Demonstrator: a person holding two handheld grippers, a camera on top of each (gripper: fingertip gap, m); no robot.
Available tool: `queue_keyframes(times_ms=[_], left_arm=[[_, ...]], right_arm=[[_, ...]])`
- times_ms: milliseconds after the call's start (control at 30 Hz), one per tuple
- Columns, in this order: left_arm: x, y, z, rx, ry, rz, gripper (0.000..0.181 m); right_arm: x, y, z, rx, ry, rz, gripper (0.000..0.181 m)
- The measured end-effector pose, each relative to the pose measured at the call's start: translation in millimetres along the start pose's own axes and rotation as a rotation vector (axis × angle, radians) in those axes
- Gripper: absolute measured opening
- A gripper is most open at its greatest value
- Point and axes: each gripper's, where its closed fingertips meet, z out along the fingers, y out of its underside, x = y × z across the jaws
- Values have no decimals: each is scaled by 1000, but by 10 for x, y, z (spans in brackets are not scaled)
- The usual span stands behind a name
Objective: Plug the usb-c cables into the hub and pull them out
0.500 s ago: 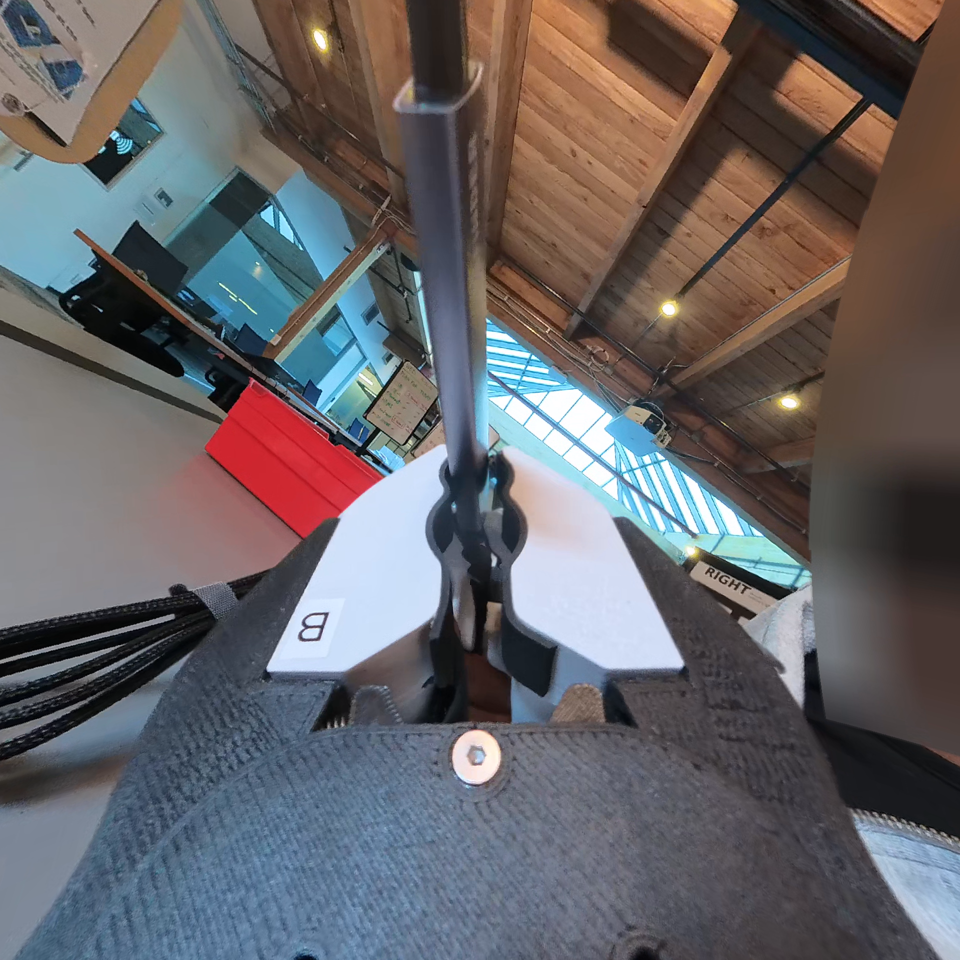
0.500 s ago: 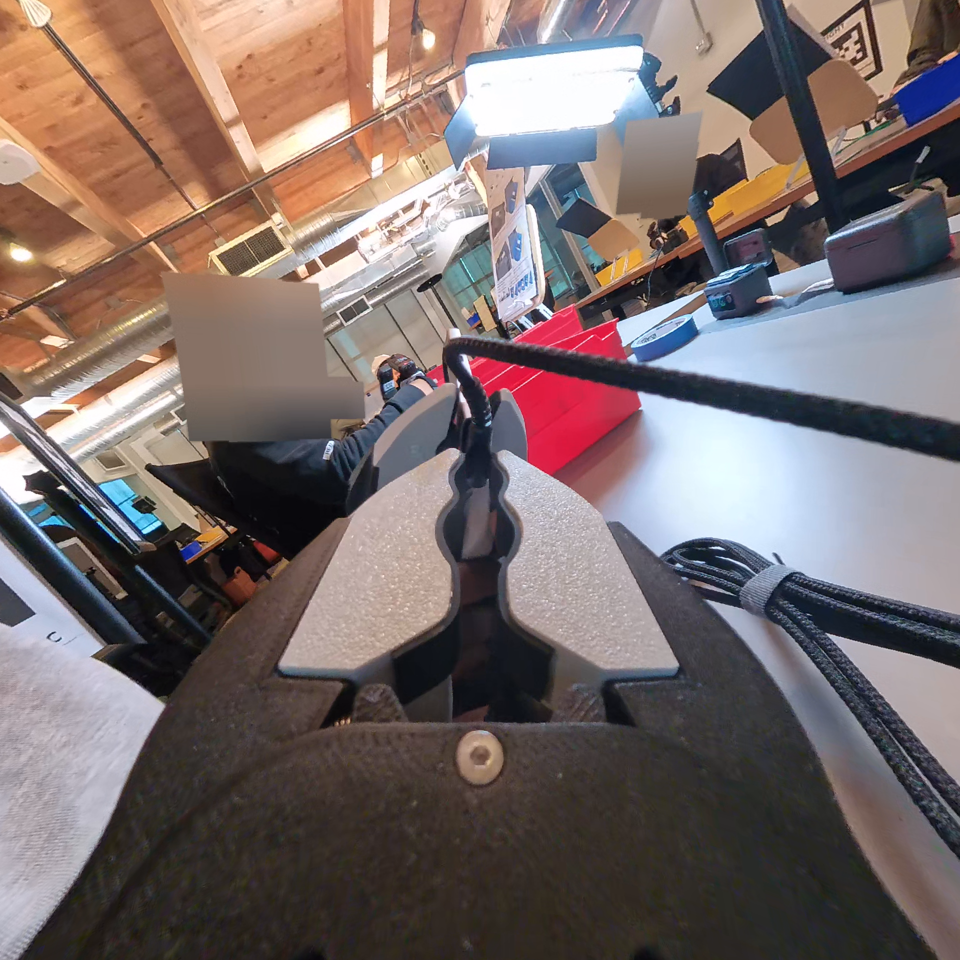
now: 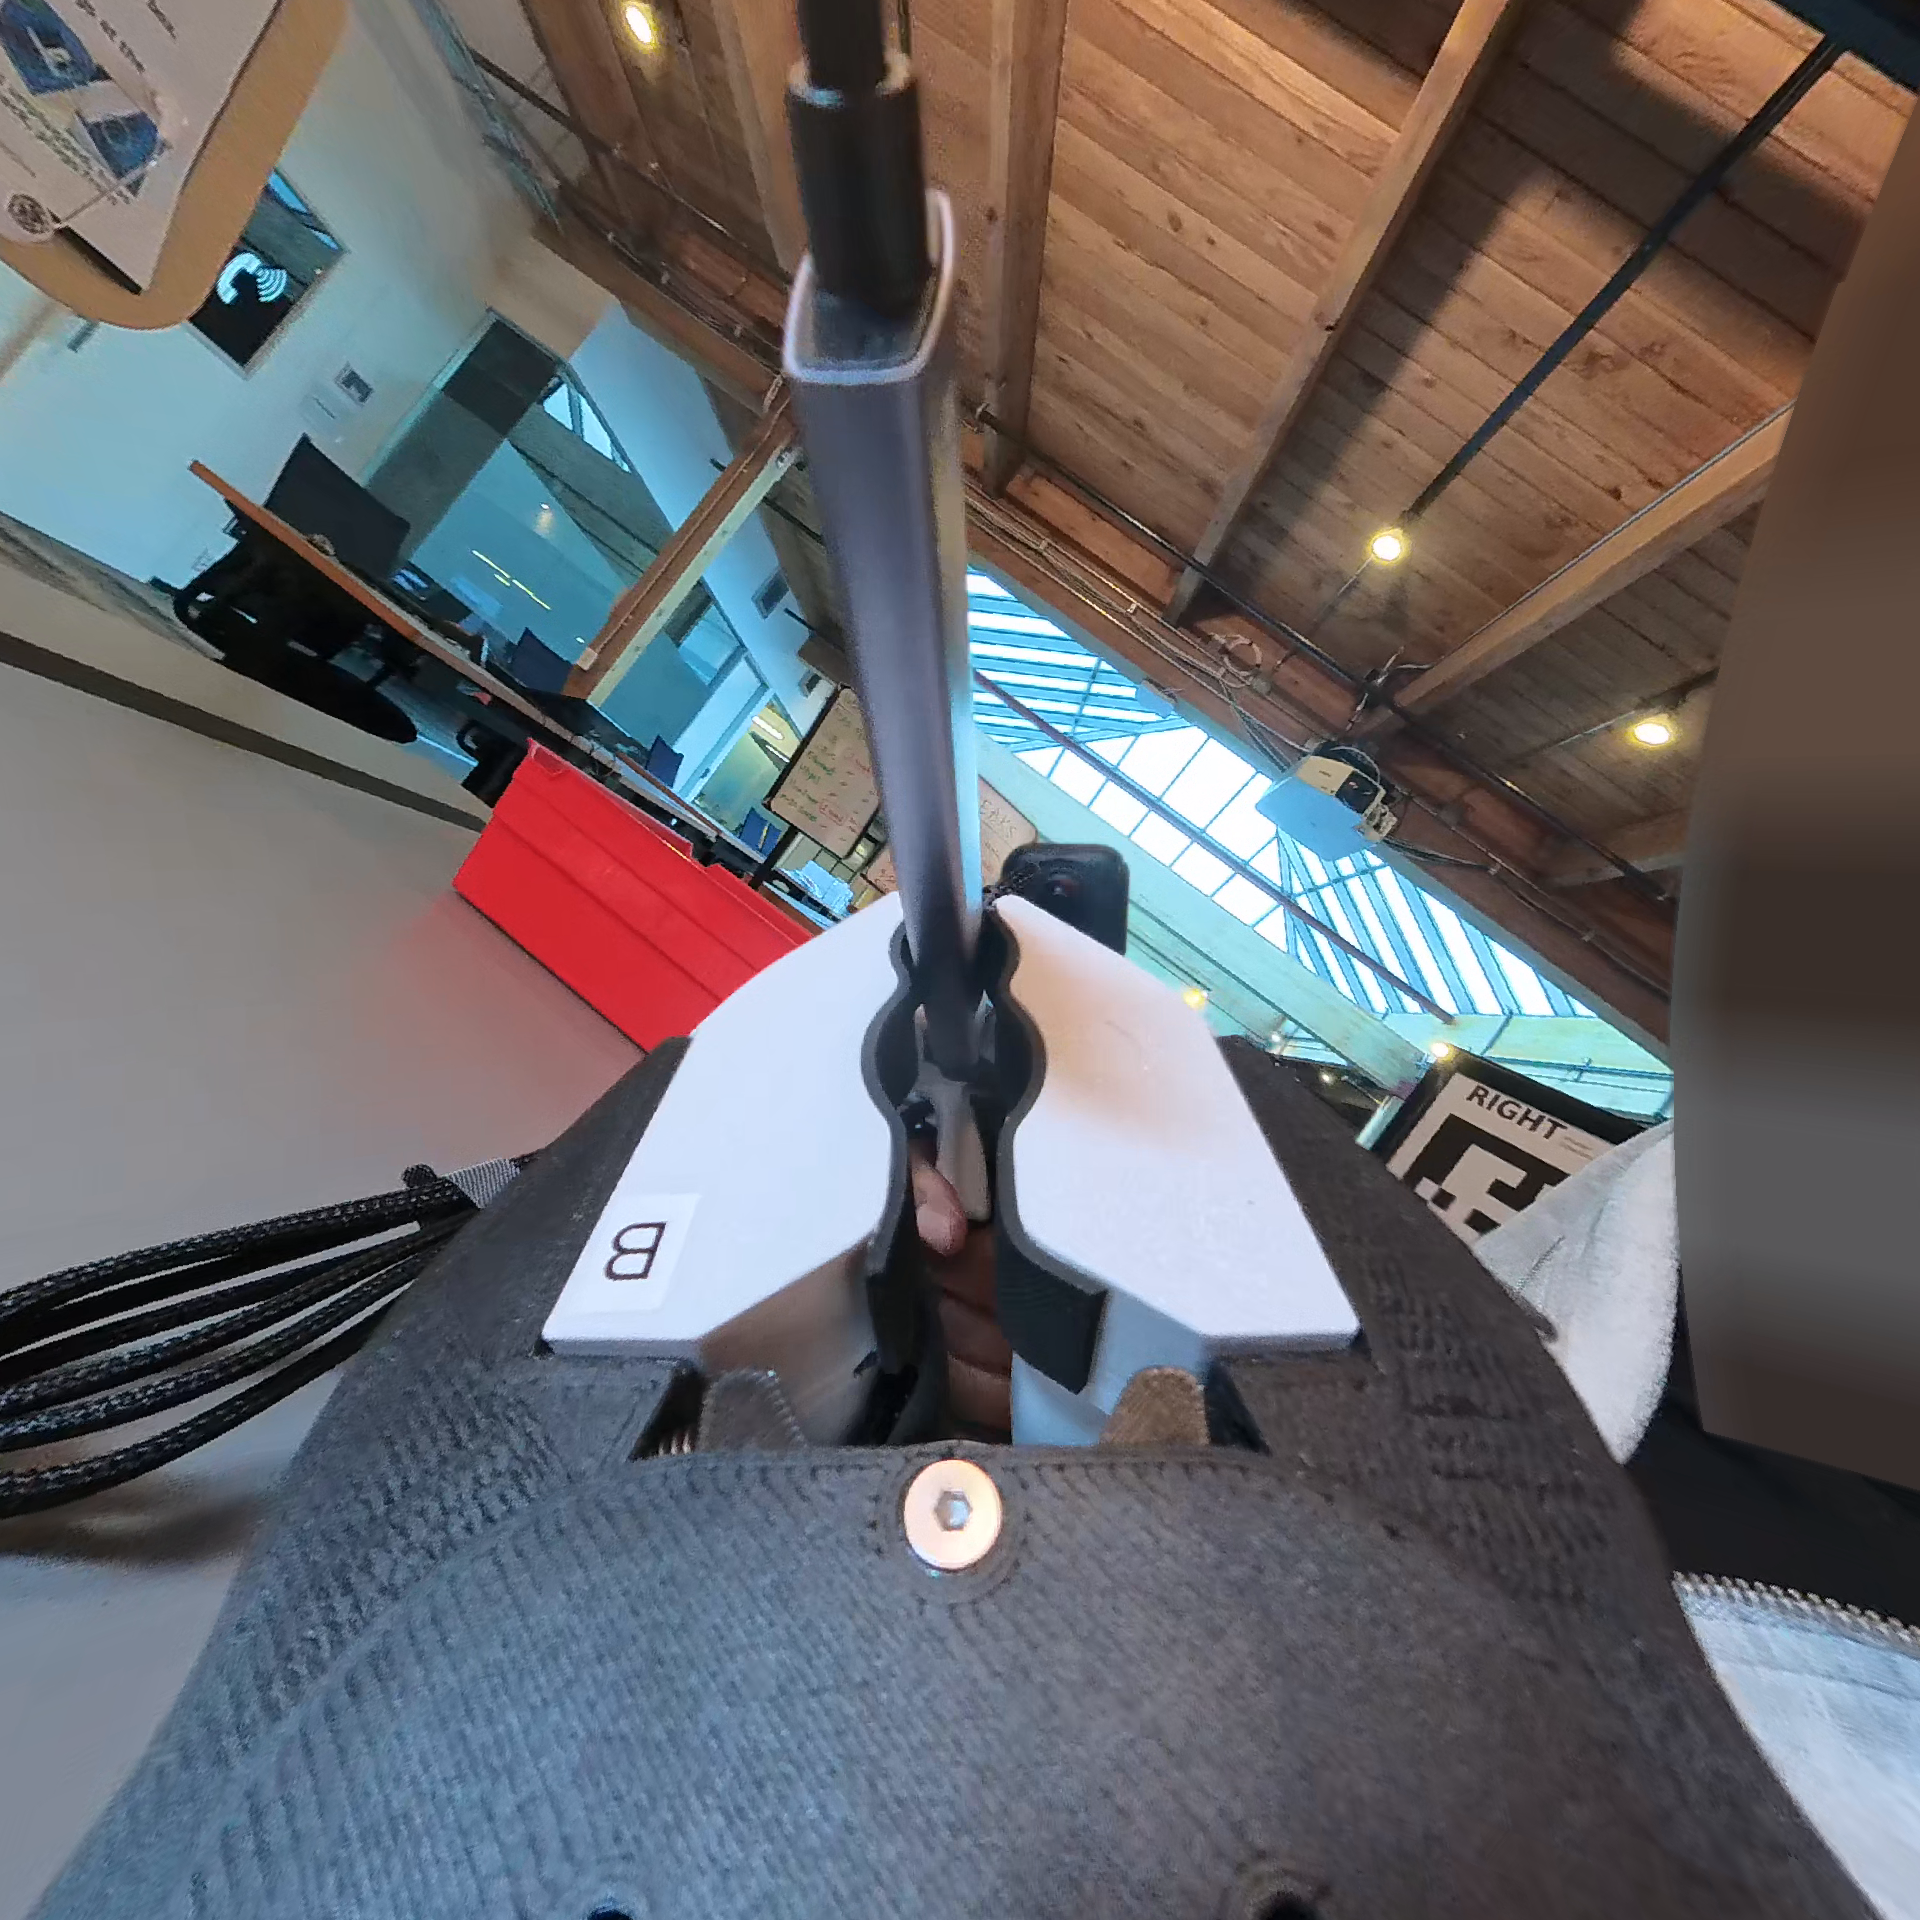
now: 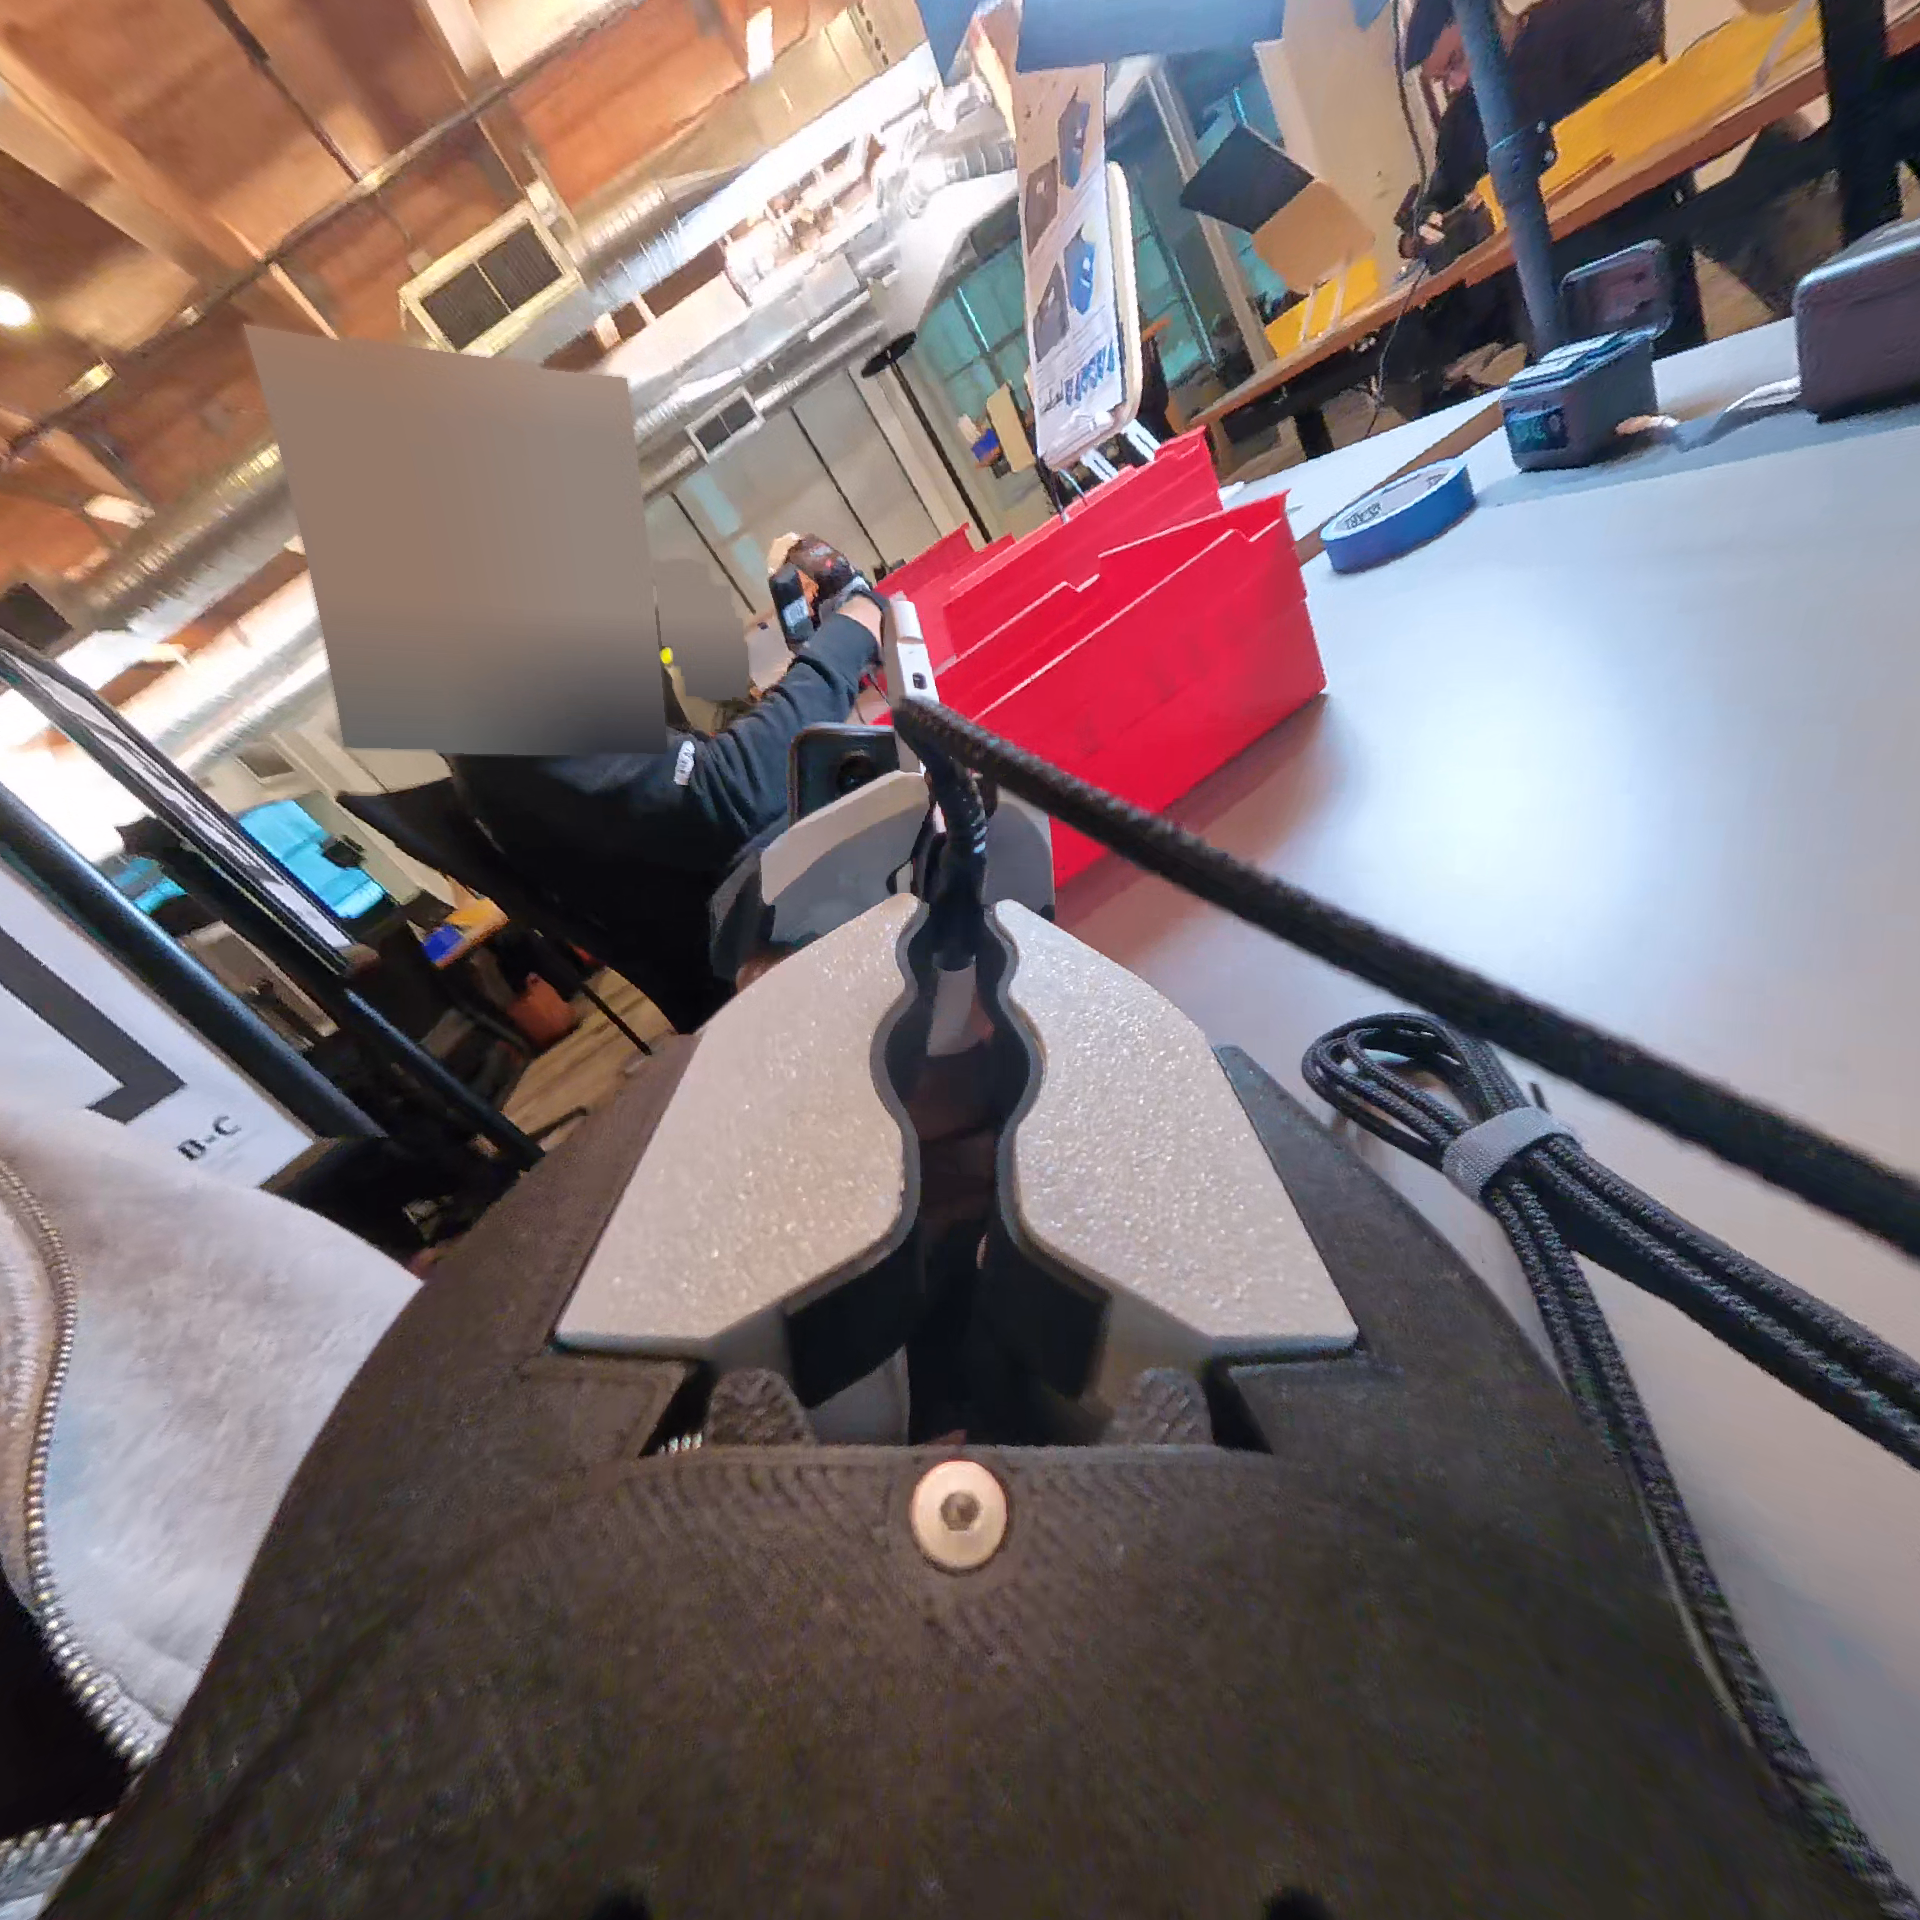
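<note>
The long grey table (image 4: 1621,727) carries red plastic bins (image 4: 1122,644) at its far side; what they contain is hidden. The slim grey metal hub (image 3: 904,644) stands upright, clenched in the left gripper (image 3: 948,997), presumably to steady its port. The right gripper (image 4: 951,966) grips the black braided usb-c cable (image 4: 1351,935) by its plug. A strapped spare cable bundle (image 4: 1496,1164) lies near right.

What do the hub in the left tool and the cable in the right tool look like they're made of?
The hub, clamped in the left tool, looks like grey metal, probably aluminium: a smooth satin shell with a soft sheen and crisp, thin edges at its end. The cable, held at its plug end by the right tool, has a black braided jacket, apparently woven fabric, with a visible weave texture.
</note>
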Motion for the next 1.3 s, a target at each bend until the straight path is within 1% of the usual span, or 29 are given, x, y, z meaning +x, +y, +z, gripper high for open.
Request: queue_keyframes(times_ms=[100, 200, 267, 400, 467, 500, 600, 667, 733, 867, 900, 1000, 1067, 1100, 1133, 1167, 1200, 1233, 1267, 1300], left_arm=[[-35, -17, -14, 18, -24, -7, 9], [-43, -39, -32, 35, -25, -17, 9], [-29, -33, -32, 30, -16, -17, 9], [-2, 38, 16, -20, -17, 20, 9], [-4, 48, 21, -22, -26, 32, 9], [-14, 38, 19, -13, -34, 32, 9], [-82, -32, -21, 43, -68, 4, 9], [-107, -66, -52, 69, -79, -15, 9], [-103, -54, -50, 61, -80, -9, 9], [-97, 9, -3, 13, -78, 3, 9], [-90, 24, 9, 5, -78, 12, 9], [-117, 27, 13, 13, -95, -6, 9], [-142, 5, -4, 30, -105, -24, 9], [-194, -51, -42, 70, -137, -38, 10], [-423, -375, -275, 278, -267, -67, 9], [-502, -614, -486, 387, -242, -152, 10], [-424, -594, -477, 308, -211, -107, 9], [-280, -380, -324, 135, -205, 34, 9], [-188, -174, -195, 15, -210, 141, 9], [-159, -69, -119, -30, -214, 181, 9]], right_arm=[[23, 17, 24, 75, 20, 44, 8], [22, 20, 47, 117, 74, -8, 8], [16, 24, 38, 99, 82, -28, 8], [11, 9, -47, -12, 44, -7, 8], [15, 11, -54, -10, 50, 6, 8], [22, 6, -45, 13, 55, 34, 8], [57, 27, 38, 149, 80, 143, 8], [58, 50, 77, 209, 105, 161, 8], [57, 54, 61, 208, 123, 133, 8], [78, 29, -40, 45, 125, 35, 8], [78, 29, -58, 24, 127, 23, 8], [106, 39, -58, 42, 170, -32, 8], [109, 58, -32, 118, 220, -46, 8], [64, 101, -35, 154, 202, -16, 8], [0, 219, -57, 159, 183, 20, 8], [-44, 354, -101, 145, 182, 26, 7], [-71, 361, -161, 158, 174, 13, 7], [-45, 266, -225, 170, 182, -6, 8], [-9, 114, -280, 178, 188, -20, 8], [1, -63, -333, 191, 181, -26, 8]])
